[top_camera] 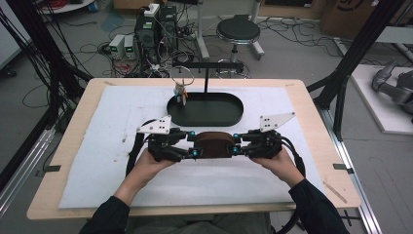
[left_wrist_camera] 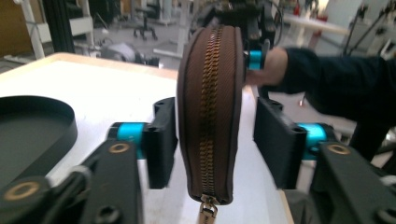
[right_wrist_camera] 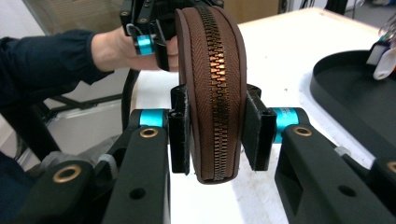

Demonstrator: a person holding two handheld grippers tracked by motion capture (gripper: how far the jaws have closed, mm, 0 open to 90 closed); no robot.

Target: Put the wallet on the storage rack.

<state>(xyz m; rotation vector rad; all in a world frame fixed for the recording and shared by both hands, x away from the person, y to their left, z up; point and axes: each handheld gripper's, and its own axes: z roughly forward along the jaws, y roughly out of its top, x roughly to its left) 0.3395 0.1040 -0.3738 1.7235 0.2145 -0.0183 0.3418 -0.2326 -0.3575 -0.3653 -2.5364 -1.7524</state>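
Observation:
A brown zippered pouch (top_camera: pixel 212 144) stands on its edge between both grippers, at the middle of the white mat. My left gripper (top_camera: pixel 193 147) straddles its left end. In the left gripper view one pad (left_wrist_camera: pixel 163 140) lies against the pouch (left_wrist_camera: pixel 210 112), while the other pad (left_wrist_camera: pixel 275 142) stands off with a strip of table showing, so it is open. The zipper pull (left_wrist_camera: pixel 208 212) hangs at this end. My right gripper (top_camera: pixel 237 145) holds the other end. In the right gripper view both pads (right_wrist_camera: pixel 180 135) press the pouch (right_wrist_camera: pixel 212 93), shut on it.
A black oval tray (top_camera: pixel 229 117) lies just beyond the pouch, and a black T-shaped stand (top_camera: pixel 206 73) rises from its far side. A wire ring with a small tagged item (top_camera: pixel 181 90) hangs at the tray's left end. The wooden table's edges (top_camera: pixel 311 122) surround the mat (top_camera: pixel 97 146).

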